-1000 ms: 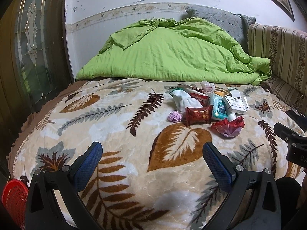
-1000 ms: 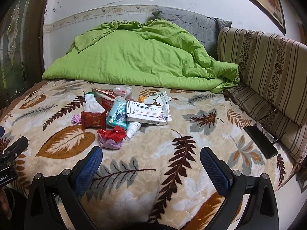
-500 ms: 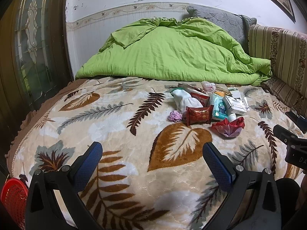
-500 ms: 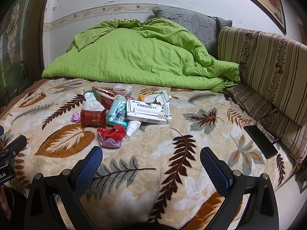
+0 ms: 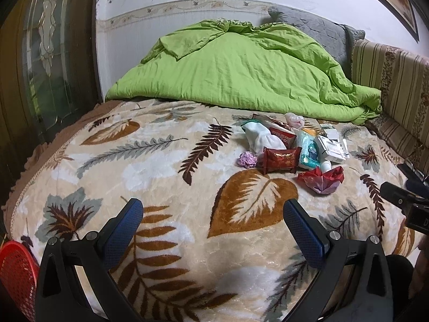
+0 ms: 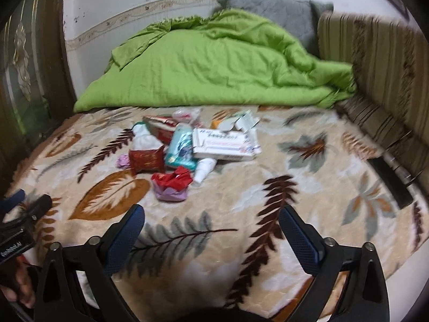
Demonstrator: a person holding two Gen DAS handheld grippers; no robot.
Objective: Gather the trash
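1. Nearest the cameras, the left gripper [image 5: 213, 213] and the right gripper [image 6: 211, 220] both hang over the front edge of the bed with their blue-padded jaws spread wide and nothing between them.
2. At the lower left of the left wrist view, the rim of a red mesh plastic basket [image 5: 14, 271] shows beside the bed — probably where the rubbish is meant to go, though its inside cannot be seen.
3. Under both grippers lies the cream plush blanket with brown and grey leaf print [image 5: 166, 166], bare here at the front.
4. Further in, the trash sits in one loose heap near the middle of the bed, well apart from either gripper: a crumpled red and purple wrapper [image 6: 173, 185] at its near edge, a small white plastic bottle [image 6: 204, 169] just beside it, and a dark red foil sachet [image 5: 280, 159] with a purple paper ball [image 5: 247, 159] touching its side.
5. Behind these lie a teal wet-wipe pack [image 6: 181, 150], a white flat cardboard medicine box [image 6: 224, 147] and a white cloth bundle [image 5: 261, 139].
6. At the back is a rumpled lime-green quilt [image 5: 241, 72] against the wall.
7. My reading — collection has not yet begun, the whole heap remains to pick up, and the red and purple wrapper is the closest first target
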